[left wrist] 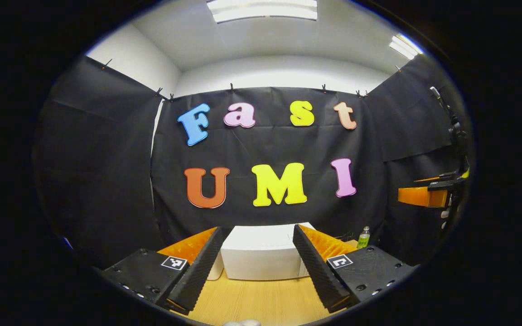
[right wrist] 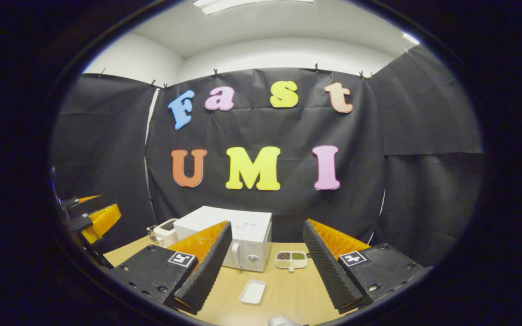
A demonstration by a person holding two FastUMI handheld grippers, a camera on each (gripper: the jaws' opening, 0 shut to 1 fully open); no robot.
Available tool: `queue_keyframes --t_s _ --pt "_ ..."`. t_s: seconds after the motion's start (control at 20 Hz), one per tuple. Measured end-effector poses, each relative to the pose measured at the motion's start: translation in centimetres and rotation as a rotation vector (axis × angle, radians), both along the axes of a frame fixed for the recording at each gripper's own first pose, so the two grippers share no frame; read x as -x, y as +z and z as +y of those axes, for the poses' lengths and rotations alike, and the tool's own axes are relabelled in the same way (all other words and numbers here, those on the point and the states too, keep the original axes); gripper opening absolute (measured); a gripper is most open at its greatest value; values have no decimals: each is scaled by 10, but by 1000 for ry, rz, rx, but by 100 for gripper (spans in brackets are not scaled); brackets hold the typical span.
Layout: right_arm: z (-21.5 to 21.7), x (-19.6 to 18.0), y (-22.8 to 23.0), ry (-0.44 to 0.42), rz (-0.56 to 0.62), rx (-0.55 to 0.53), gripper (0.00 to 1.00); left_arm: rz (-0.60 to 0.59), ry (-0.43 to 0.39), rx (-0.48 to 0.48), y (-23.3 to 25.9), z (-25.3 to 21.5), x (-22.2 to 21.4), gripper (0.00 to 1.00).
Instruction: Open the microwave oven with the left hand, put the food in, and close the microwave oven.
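— In the left gripper view, our left tongs (left wrist: 257, 265) gape wide, empty; the microwave (left wrist: 263, 253) sits straight ahead on the worktop (left wrist: 261, 301).

— In the right gripper view, our right tongs (right wrist: 264, 271) gape empty too; the microwave lies ahead-left, the food tray (right wrist: 292, 260) just beside it.

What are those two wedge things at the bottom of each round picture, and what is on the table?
They are the fingers of a hand-held gripper, a tool a person carries. A camera rides on each, so each picture looks out between its own fingers. In the left gripper view, the left hand-held gripper is open, facing the white box-shaped microwave oven on the light wooden table; a small bottle with a green label stands to one side. In the right gripper view, the right hand-held gripper is open too, holding nothing. Ahead lie a white divided food tray, a small empty white tray and a white toaster.
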State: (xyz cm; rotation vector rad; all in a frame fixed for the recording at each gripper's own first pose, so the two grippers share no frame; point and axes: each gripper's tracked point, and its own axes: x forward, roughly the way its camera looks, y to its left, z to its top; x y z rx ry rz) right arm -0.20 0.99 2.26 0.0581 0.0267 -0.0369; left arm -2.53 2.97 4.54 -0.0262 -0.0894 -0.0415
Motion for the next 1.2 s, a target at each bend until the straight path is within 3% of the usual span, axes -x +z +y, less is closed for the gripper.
queue_keyframes --t_s 0.05,0.1,0.15,0.2,0.35,0.4,0.45,0.5,0.55,0.6,0.7,0.75,0.8,0.9,0.95,1.1,1.15,1.2 --pt "1 2 1 -6 -5 0 100 2 -3 2 -1 0 0 96" --pt "0 4 4 -13 -11 1 92 5 -6 5 -2 0 1 96" --pt "0 4 6 -20 -20 1 100 2 -10 7 0 0 1 96" --pt "0 4 8 -24 -21 -3 92 5 -13 10 1 0 1 96" --pt "0 6 9 -34 -25 -13 92 8 -5 14 3 7 0 96" --pt "-1 6 10 -41 -28 -11 100 6 -7 19 5 8 0 96" --pt "-1 6 10 -46 -26 -7 100 1 -11 21 6 7 0 96" --pt "-1 7 10 -49 -28 -8 92 -2 -13 19 7 8 0 96" --pt "1 7 12 -52 -31 -12 100 0 -15 14 6 10 -1 96" --pt "1 5 12 -56 -35 -17 92 -2 -14 11 8 12 -1 96" --pt "5 4 14 -46 -40 -33 92 7 -10 11 7 16 -3 96" --pt "4 3 18 -50 -46 -33 100 -2 -9 11 10 18 -5 96" --pt "1 3 20 -62 -48 -31 92 -8 -3 8 12 21 -7 96" --pt "4 3 23 -61 -53 -33 92 -20 0 5 15 23 -7 96" --pt "3 3 24 -63 -57 -28 100 -28 0 2 18 24 -7 96" --pt "1 5 29 -72 -66 -10 100 -31 1 -3 18 24 -5 96" --pt "3 6 30 -70 -70 -7 92 -34 2 -5 18 24 -4 96" --pt "3 7 31 -68 -70 -3 92 -36 4 -9 17 24 -3 89"
